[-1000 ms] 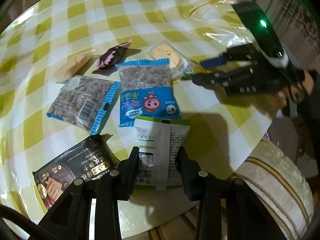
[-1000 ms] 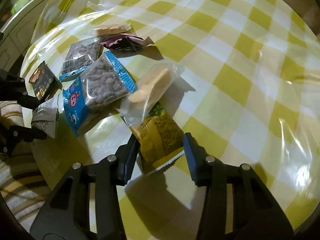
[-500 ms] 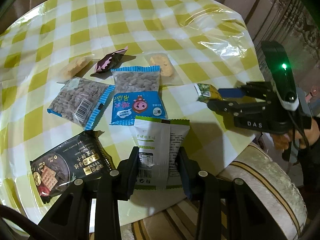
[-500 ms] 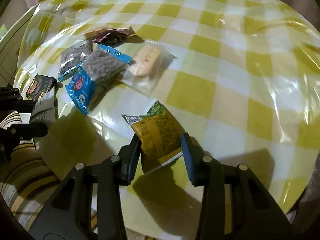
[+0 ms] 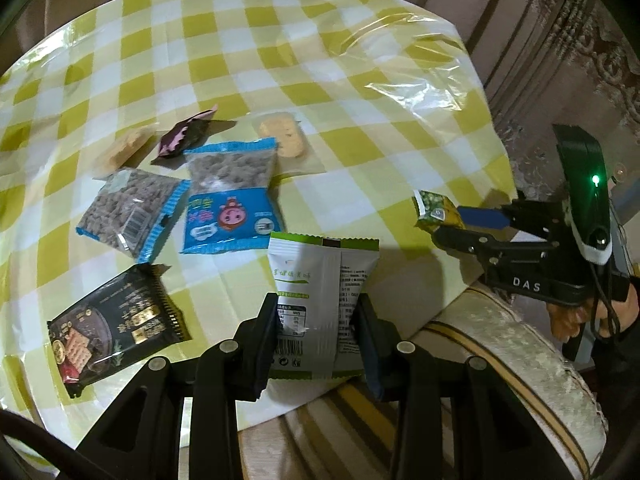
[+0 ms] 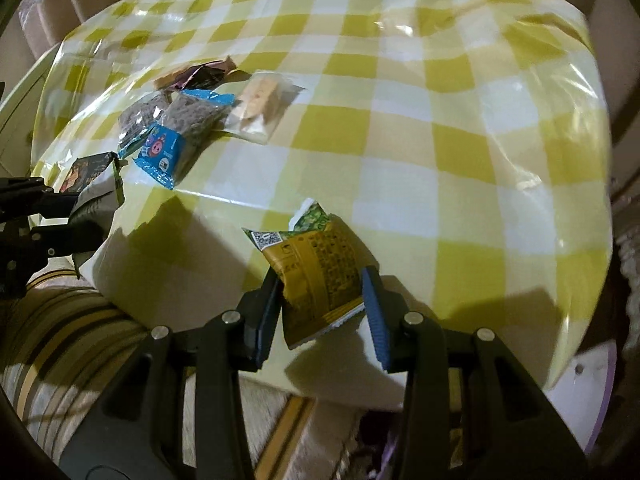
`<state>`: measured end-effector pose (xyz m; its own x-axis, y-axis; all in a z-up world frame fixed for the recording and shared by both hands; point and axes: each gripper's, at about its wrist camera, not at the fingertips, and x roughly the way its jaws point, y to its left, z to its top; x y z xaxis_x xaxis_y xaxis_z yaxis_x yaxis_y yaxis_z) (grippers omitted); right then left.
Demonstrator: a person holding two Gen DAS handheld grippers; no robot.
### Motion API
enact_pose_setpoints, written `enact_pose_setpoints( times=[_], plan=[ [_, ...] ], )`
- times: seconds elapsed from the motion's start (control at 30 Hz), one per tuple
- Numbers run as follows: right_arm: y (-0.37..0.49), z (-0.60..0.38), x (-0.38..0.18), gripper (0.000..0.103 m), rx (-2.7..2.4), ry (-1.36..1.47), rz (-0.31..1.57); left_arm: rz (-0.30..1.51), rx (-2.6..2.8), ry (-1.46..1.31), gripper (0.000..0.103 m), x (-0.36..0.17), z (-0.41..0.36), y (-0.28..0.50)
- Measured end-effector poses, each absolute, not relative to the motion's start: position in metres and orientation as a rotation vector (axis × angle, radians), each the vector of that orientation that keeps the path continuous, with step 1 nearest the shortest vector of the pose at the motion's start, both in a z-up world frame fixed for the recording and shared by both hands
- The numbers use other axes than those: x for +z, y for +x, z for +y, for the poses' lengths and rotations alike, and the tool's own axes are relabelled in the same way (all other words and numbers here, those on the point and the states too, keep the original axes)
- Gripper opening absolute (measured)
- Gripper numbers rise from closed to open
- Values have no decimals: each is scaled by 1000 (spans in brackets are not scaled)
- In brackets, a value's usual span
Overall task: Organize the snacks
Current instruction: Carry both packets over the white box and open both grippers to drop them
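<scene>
Over the checked table's (image 5: 248, 60) near edge, your left gripper (image 5: 316, 328) clamps the white-and-green snack packet (image 5: 320, 280), while your right gripper (image 6: 324, 300) grips the yellow-green packet (image 6: 316, 268).

Both wrist cams look steeply down, close over checkered table (image 5: 320, 80) (snack pile shared).

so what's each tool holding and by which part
Left tool grips the white-and-green packet by its lower side edges. Right tool grips the yellow-green packet the same way.

Both jaws clamped, tilted downward
</scene>
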<state>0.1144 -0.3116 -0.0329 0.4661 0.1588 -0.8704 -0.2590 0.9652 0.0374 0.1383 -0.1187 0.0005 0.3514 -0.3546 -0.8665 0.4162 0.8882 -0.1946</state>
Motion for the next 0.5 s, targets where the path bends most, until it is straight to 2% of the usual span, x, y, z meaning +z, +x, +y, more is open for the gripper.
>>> enact_pose_setpoints(
  times=[0.5],
  plan=[
    [51, -416, -15, 43, 47, 30, 1024, 1086, -665, 202, 38, 15, -219, 124]
  ],
)
